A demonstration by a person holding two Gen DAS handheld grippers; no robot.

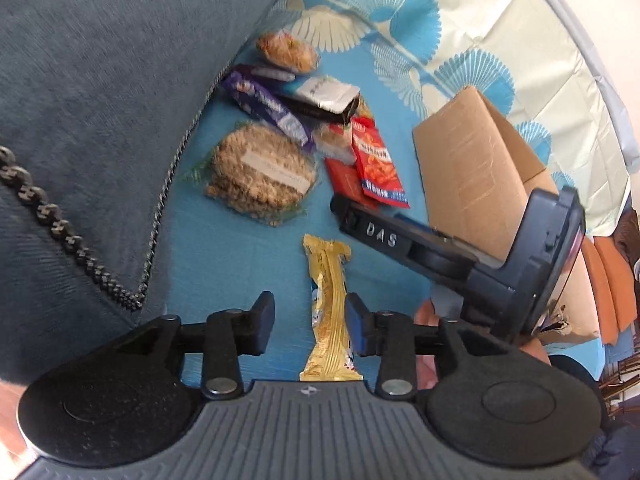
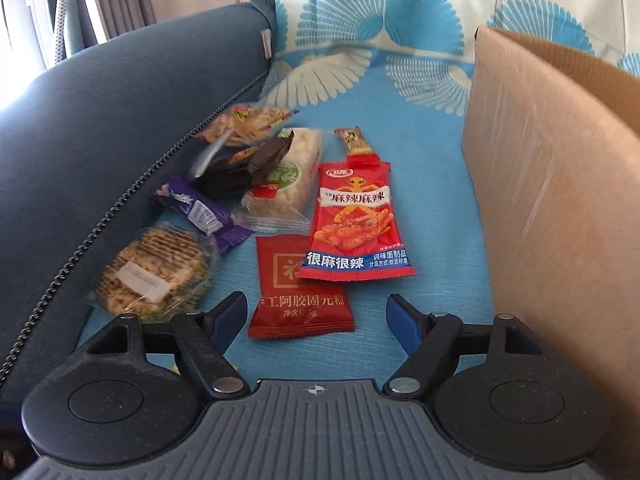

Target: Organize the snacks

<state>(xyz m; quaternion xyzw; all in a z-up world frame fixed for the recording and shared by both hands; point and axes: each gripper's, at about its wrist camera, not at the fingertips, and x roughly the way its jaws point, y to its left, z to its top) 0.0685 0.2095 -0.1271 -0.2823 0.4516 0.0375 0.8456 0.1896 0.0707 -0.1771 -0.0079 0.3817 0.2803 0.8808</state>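
Note:
A gold snack packet (image 1: 329, 300) lies on the blue patterned cloth (image 1: 224, 264) between the fingers of my left gripper (image 1: 310, 324). The jaws are open, with a gap on the packet's left side. My right gripper (image 2: 318, 318) is open wide just above the cloth, and a dark red square packet (image 2: 300, 292) lies between its fingertips. A red spicy-strip packet (image 2: 356, 224) overlaps that packet's far edge. In the left wrist view one finger (image 1: 376, 232) of the right gripper reaches toward the red packets (image 1: 378, 160).
An open cardboard box (image 2: 540, 200) stands on the right. A dark blue cushion (image 2: 120, 120) borders the left. Along it lie a round cereal cake (image 2: 152, 276), a purple packet (image 2: 200, 208), a black packet (image 2: 240, 168), a white-green packet (image 2: 288, 188) and a small bar (image 2: 356, 144).

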